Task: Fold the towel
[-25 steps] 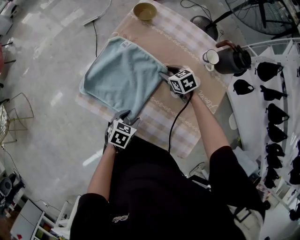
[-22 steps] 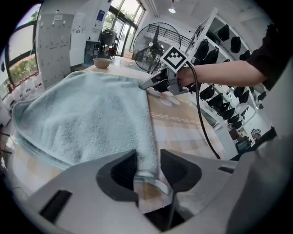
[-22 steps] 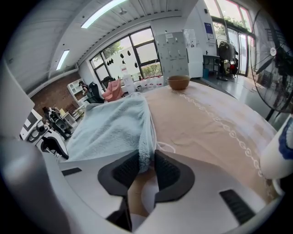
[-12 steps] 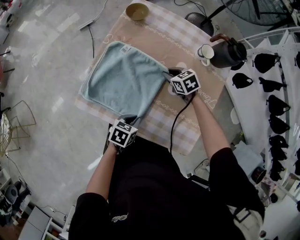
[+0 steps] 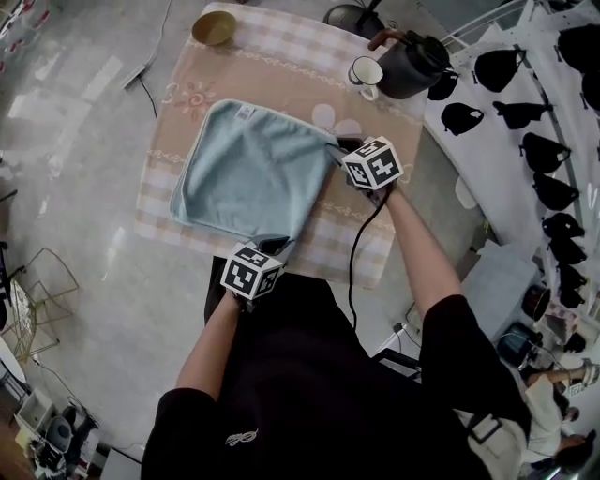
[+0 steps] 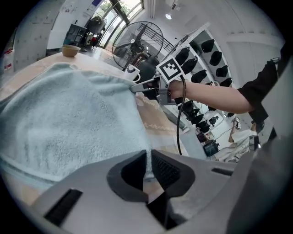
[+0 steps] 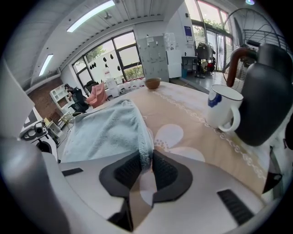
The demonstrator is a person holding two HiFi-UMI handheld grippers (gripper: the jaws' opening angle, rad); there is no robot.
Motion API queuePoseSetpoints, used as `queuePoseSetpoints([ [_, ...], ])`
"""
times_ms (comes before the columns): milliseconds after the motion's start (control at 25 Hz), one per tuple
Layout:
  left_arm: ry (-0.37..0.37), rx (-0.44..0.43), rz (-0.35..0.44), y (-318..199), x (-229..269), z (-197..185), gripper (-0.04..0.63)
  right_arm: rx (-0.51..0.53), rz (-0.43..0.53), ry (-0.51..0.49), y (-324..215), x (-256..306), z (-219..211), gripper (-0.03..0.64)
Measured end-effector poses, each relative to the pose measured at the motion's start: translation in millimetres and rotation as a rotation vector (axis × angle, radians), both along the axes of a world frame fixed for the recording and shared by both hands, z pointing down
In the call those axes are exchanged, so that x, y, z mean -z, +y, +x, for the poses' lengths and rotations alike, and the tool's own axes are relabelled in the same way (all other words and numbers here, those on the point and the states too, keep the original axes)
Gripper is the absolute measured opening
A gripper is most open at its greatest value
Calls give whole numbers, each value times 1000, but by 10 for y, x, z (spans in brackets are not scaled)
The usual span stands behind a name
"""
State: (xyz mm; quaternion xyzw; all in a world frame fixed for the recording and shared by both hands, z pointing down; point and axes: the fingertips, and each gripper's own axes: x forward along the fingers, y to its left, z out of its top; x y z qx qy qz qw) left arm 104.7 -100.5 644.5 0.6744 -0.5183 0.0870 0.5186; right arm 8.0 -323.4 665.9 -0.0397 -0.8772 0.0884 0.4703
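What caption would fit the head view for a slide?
The left gripper and right gripper, jaws just closed, each pinch a corner of the light-blue towel on the checked tablecloth.

**Towel toward the near left, crockery at the far corners**

The towel point(image 5: 248, 173) lies spread on the tabletop point(image 5: 281, 75), closer to the left and near edges than to the far and right ones. A bowl point(image 5: 214, 28) sits at the far left corner. A kettle point(image 5: 410, 61) stands at the far right corner, with a mug point(image 5: 365, 72) just beside it on its left. A rack point(image 5: 497, 178) stands beyond the right edge. The person point(image 5: 309, 375) stands at the near edge.
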Motion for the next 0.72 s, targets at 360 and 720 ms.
queuePoseSetpoints([
  [360,21,20,58,161,223,-82,35,-43,22,-8,26,176,15,66],
  [720,61,114,109,429,392,-582,34,-93,-31,-41,240,562,-497,66],
])
